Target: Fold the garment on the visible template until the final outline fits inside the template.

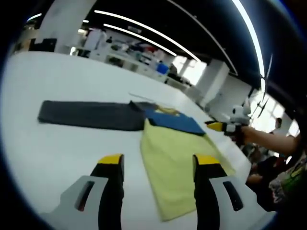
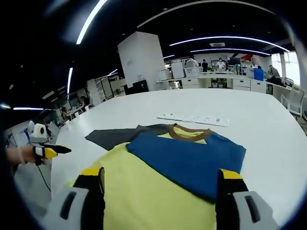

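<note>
One garment lies on the big white table (image 2: 268,120): a yellow T-shirt with a blue upper part and a brown collar (image 2: 172,167). It is spread flat, and in the right gripper view the collar points away from the camera, toward the far side of the table. Under it lies one dark grey flat sheet of fabric (image 1: 88,115). In the left gripper view this sheet stretches far out to the left of the shirt, while the yellow part of the shirt (image 1: 175,165) comes toward the camera.

There are two grippers. The left gripper (image 1: 158,165) has two black jaws with yellow tips; they stand wide apart above the table and hold nothing. The right gripper (image 2: 160,175) has the same two jaws, also wide apart and empty, and they hang over the yellow cloth. Each gripper is also visible in the other view, held by a hand beside the table edge, small, with its yellow tip pointing at the shirt (image 1: 225,126) (image 2: 48,152).

One long white power strip (image 2: 193,119) lies on the table beyond the collar, apart from the shirt. Behind the table there are desks, white pillars and long ceiling lights. Nothing stands between the grippers and the shirt.
</note>
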The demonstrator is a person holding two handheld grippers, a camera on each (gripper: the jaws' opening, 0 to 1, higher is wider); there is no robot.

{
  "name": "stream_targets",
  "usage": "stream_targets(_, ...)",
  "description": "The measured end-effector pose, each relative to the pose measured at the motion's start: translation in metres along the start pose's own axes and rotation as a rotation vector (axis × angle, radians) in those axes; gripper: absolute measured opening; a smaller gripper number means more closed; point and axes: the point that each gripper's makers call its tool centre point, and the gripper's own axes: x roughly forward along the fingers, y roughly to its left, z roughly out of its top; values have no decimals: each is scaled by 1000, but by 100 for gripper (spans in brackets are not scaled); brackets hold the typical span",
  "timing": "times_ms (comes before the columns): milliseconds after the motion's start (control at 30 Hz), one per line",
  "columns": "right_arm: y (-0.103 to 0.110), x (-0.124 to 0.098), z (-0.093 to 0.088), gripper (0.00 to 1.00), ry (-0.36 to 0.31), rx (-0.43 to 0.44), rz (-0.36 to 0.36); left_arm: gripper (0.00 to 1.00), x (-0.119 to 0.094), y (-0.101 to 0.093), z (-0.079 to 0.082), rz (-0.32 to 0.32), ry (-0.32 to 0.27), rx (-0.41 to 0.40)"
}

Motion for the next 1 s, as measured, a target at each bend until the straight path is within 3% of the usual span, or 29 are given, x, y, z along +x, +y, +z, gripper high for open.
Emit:
stream_targets(333, -29, -36, -11, 100, -20, 43, -49, 55, 8, 1, 4, -7, 5, 7)
stream_targets(700, -29, -66, -33, 100, -38, 101, -73, 56, 13, 5, 9, -11, 14, -6)
stream_targets(1000, -31, -73, -41, 100, -56, 154, -78, 59, 12, 12, 16, -1, 11, 0)
